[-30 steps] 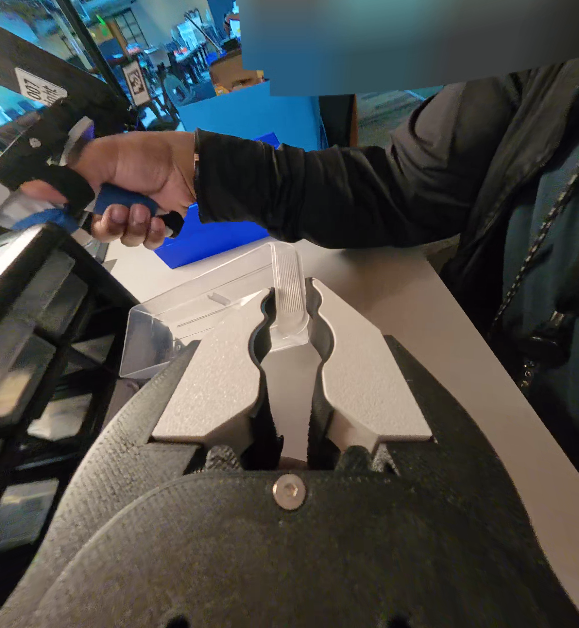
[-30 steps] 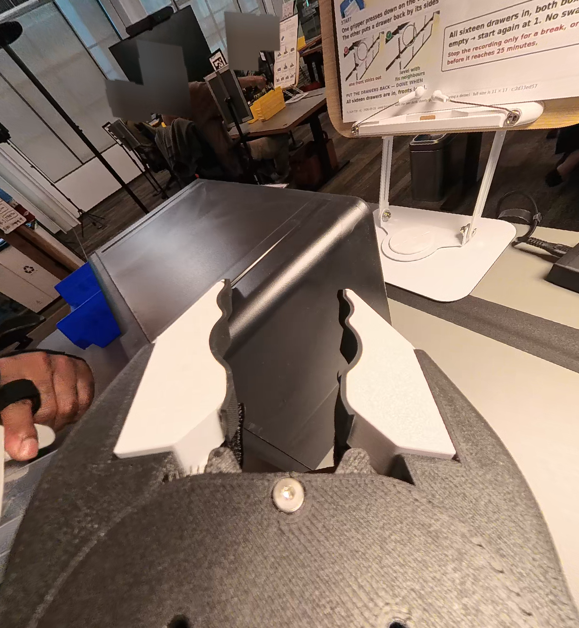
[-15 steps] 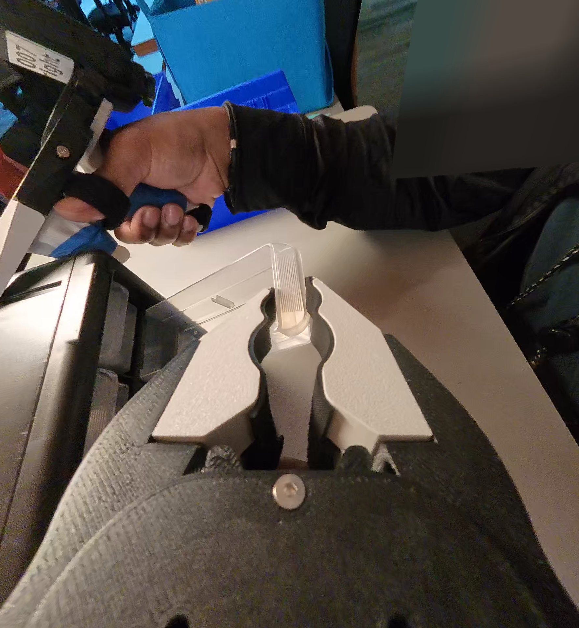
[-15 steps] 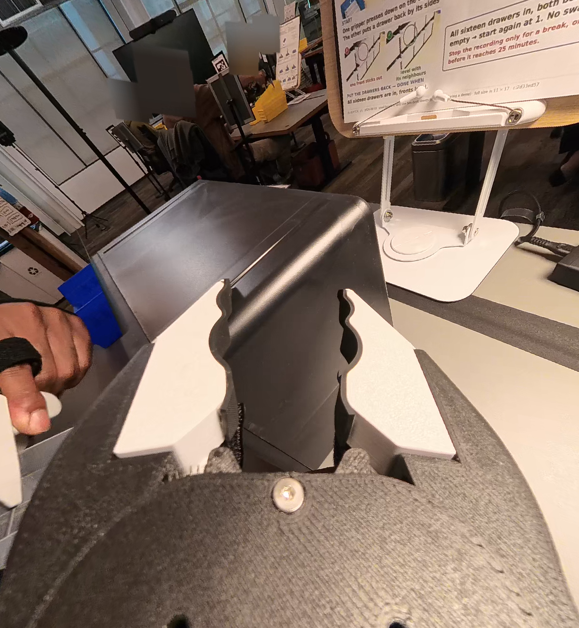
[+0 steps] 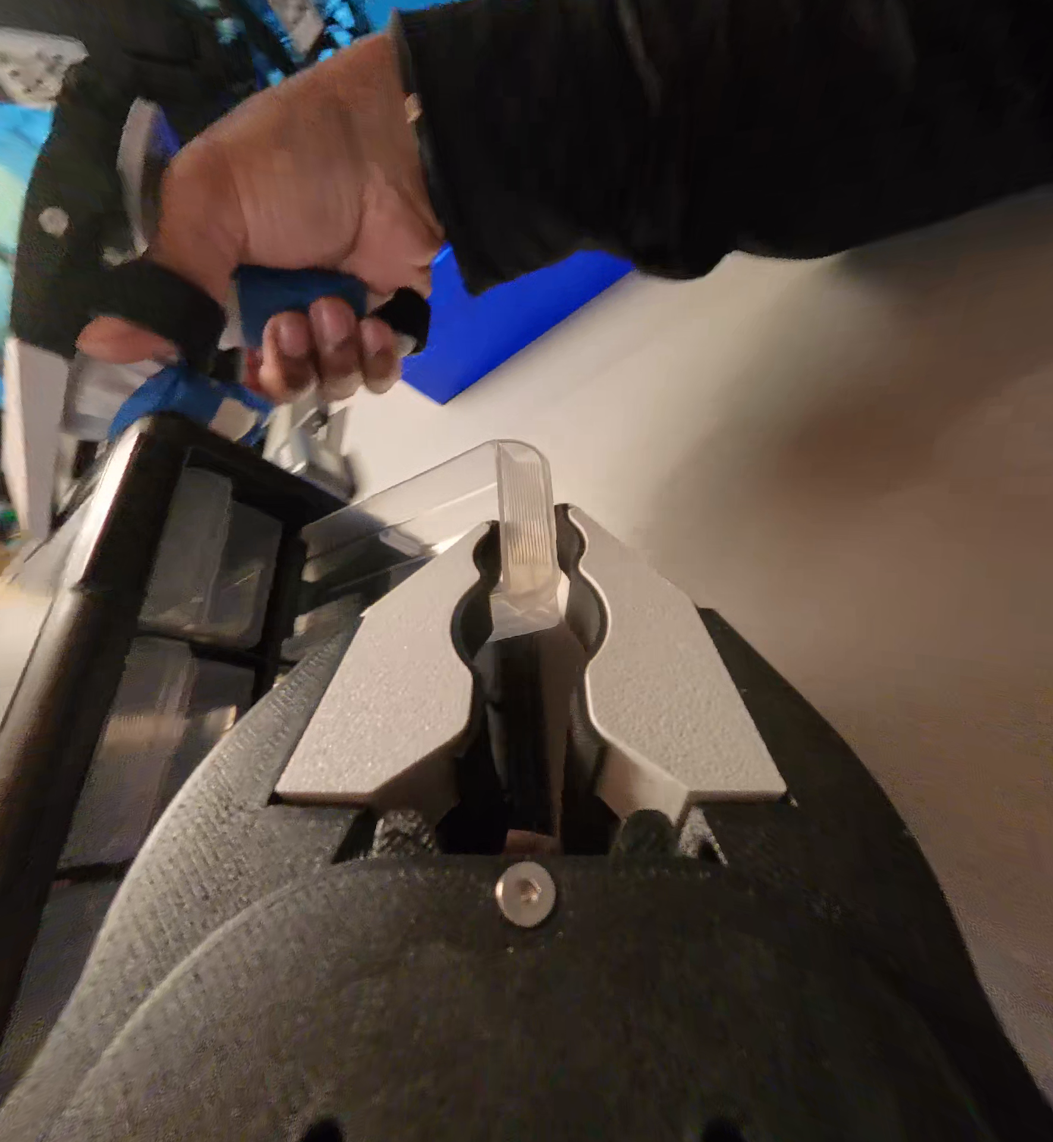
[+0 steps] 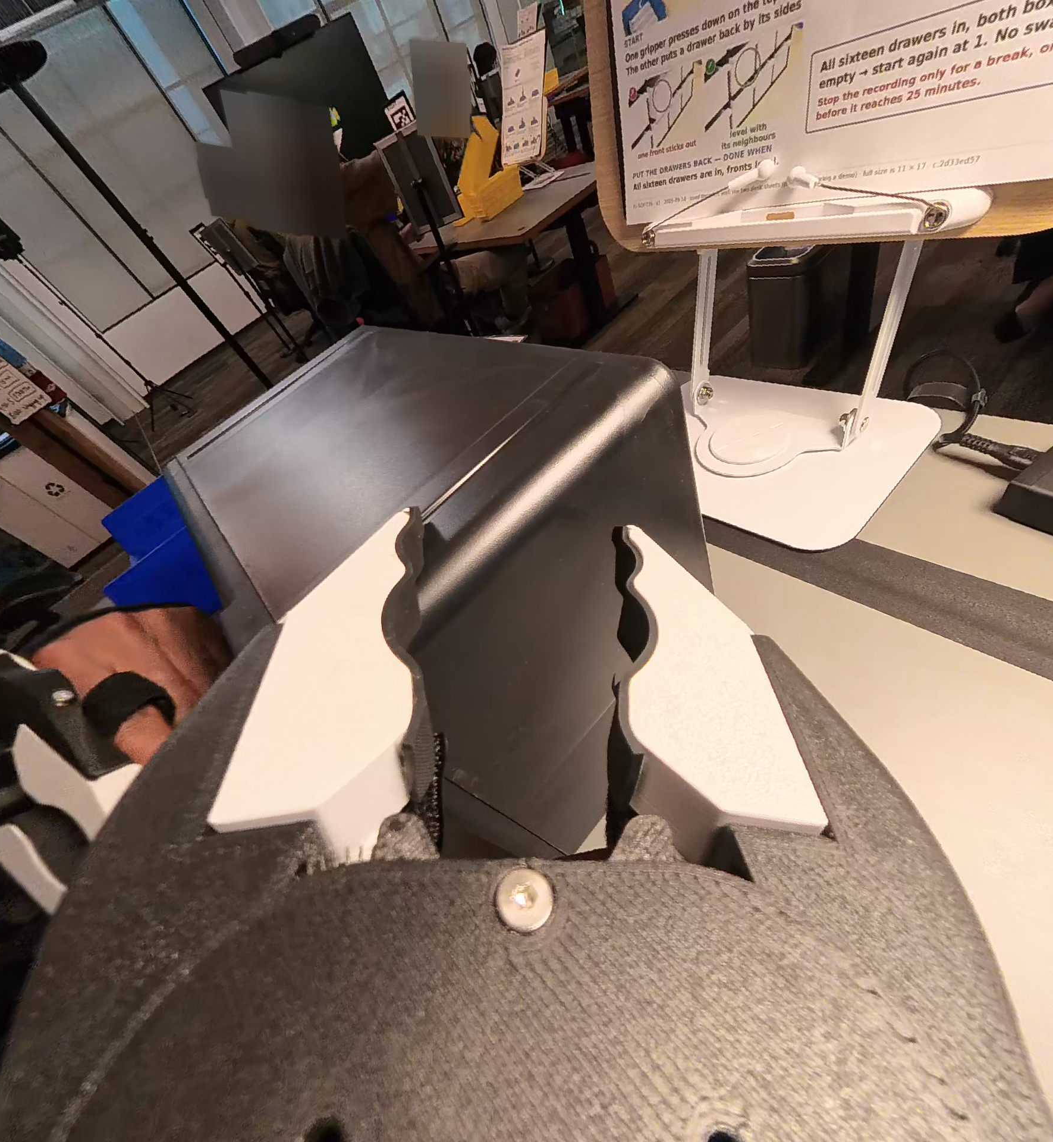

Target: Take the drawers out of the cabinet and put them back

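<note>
A white document stand (image 6: 808, 457) holds an instruction sheet (image 6: 820, 80) beside blue bins (image 6: 159, 556)

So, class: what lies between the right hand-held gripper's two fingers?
Only the black cabinet's rounded top edge, seen in the right wrist view; nothing is gripped.

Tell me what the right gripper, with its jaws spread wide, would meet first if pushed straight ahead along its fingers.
Most likely the black metal cabinet: the right gripper points at its top and rounded right edge, which fill the gap between the white fingers. It looks very near or already touching; depth is unclear.
</note>
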The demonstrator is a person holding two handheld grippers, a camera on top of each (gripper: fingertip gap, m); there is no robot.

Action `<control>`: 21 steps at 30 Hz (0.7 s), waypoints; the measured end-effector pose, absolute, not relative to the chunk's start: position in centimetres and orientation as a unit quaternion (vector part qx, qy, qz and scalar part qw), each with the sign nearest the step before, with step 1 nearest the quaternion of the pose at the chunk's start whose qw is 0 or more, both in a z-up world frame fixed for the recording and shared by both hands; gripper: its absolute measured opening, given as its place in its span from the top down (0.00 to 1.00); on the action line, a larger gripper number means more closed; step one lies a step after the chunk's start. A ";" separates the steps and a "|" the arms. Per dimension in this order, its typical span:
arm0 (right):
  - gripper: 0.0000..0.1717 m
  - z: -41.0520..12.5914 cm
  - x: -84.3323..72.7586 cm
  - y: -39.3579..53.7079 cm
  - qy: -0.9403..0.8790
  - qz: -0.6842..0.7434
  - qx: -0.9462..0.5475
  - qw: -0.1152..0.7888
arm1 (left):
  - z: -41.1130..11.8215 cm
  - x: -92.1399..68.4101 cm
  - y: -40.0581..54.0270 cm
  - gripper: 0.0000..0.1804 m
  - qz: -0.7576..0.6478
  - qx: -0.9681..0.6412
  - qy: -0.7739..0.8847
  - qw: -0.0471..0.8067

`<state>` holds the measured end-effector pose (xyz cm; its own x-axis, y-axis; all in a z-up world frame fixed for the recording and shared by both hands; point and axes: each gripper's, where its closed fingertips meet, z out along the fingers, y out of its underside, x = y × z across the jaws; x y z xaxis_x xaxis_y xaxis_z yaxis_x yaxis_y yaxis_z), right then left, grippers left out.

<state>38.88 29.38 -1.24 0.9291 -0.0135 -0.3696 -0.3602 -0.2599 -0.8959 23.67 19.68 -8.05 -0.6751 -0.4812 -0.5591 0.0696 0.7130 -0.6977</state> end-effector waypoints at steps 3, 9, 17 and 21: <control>0.62 -1.2 38.9 29.4 0.120 0.146 -0.780 0.597 | -7.4 26.0 21.0 0.89 -0.357 -0.154 0.799 0.458; 0.62 -1.2 38.9 29.4 0.119 0.144 -0.781 0.596 | -5.2 25.8 22.3 0.74 -0.421 -0.192 0.723 0.512; 0.62 -1.2 38.9 29.4 0.119 0.145 -0.780 0.597 | -8.2 27.4 23.3 0.89 -0.409 -0.259 0.751 0.449; 0.62 -1.2 38.9 29.4 0.119 0.143 -0.781 0.597 | -8.4 29.4 24.4 0.85 -0.406 -0.312 0.728 0.456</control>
